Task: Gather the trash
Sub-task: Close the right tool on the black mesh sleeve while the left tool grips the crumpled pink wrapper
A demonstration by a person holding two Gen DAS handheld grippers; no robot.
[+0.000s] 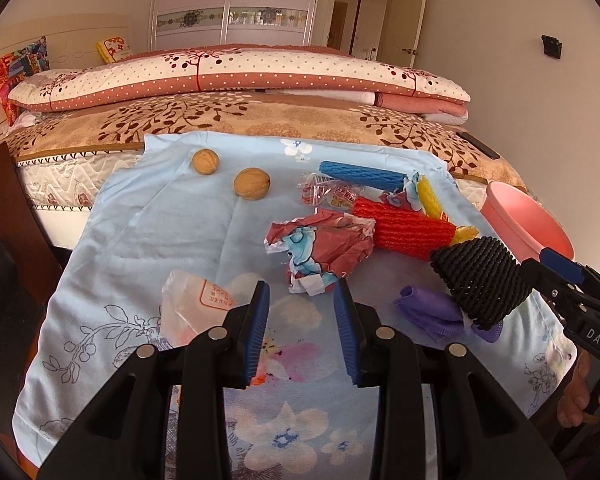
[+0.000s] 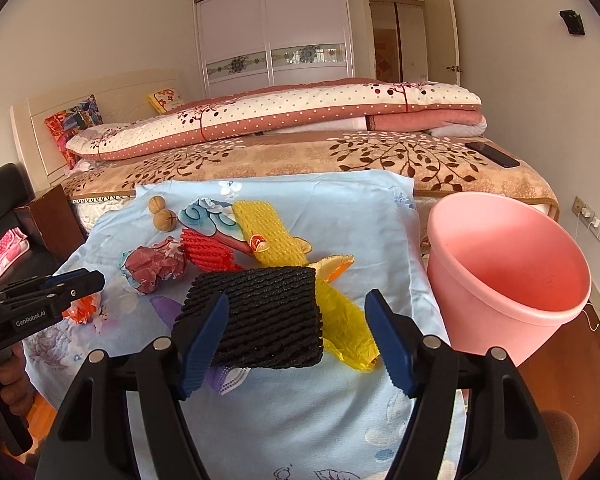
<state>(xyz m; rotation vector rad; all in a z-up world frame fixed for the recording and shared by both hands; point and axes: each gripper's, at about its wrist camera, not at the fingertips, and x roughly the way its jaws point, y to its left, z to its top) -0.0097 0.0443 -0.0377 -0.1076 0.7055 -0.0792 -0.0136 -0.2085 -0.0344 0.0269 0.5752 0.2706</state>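
A light blue floral cloth (image 1: 148, 240) is spread over a table at the foot of a bed (image 2: 300, 160), and the trash is scattered on it. The left gripper (image 1: 302, 332) is held low over the near part of the cloth with its blue-padded jaws spread, nothing between them; a crumpled red and blue paper wrapper (image 1: 320, 248) lies just beyond its fingertips, and a clear plastic packet with an orange label (image 1: 198, 300) lies just to the left. The right gripper (image 2: 296, 344) is seen with its jaws spread wide around a black foam net sleeve (image 2: 260, 316); the left finger (image 2: 202, 340) overlaps the sleeve's edge, while the right finger stands apart from it, so a firm grip cannot be confirmed. The sleeve rests over a purple item (image 1: 428, 308) on the cloth. Farther off lie a red foam net (image 1: 404, 228), a blue foam net (image 1: 360, 174), a yellow foam net (image 2: 268, 228), a yellow plastic wrapper (image 2: 348, 328) and a clear candy wrapper (image 1: 328, 196). Two walnuts (image 1: 252, 184) sit at the far left of the cloth. A pink plastic bucket (image 2: 508, 276) stands just beside the cloth's right edge, its mouth tilted toward the camera.
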